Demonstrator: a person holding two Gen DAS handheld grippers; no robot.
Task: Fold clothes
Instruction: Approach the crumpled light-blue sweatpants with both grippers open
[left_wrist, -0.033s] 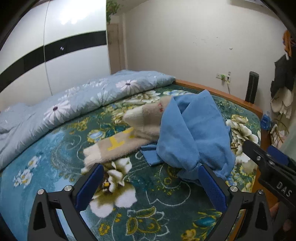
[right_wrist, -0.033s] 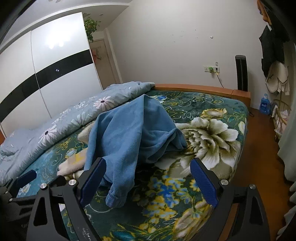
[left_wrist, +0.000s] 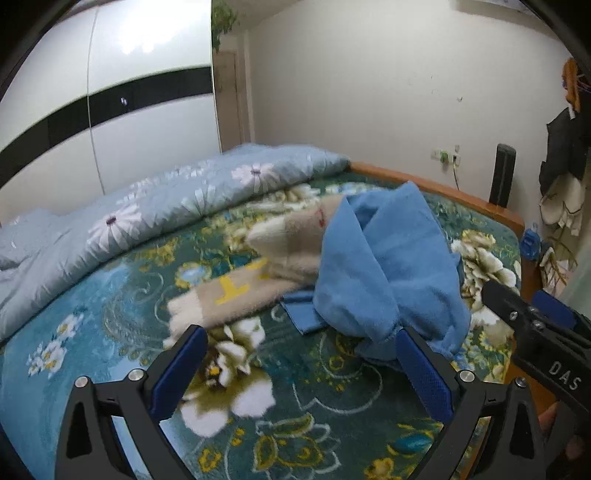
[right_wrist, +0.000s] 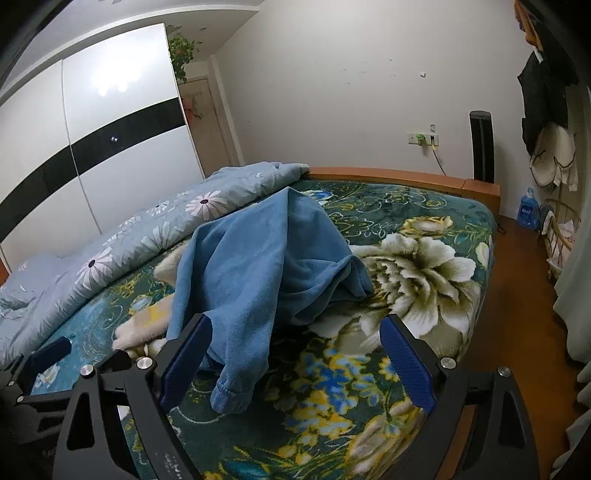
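Bedroom, plain off-white wall (right_wrist: 332, 92), a few small marks on it. Glossy white wardrobe (right_wrist: 110, 122) with a black band across its sliding doors; ceiling light glares off the panels. Green trailing plant (right_wrist: 183, 51) sits on the wardrobe's top corner, beside a pale door (right_wrist: 218, 125). Wooden-framed bed (right_wrist: 388, 173) under a dark green floral blanket (right_wrist: 424, 258); grey-blue daisy-print duvet (left_wrist: 184, 210) bunched along the wardrobe side. Wall socket (right_wrist: 423, 138) with a cable plugged in. Black tower unit (right_wrist: 482, 146) stands behind the bed frame. Dark garments and a pale hat (right_wrist: 552, 155) hang on the far side. Orange-brown floor (right_wrist: 524, 280), blue jug (right_wrist: 529, 211) on it.
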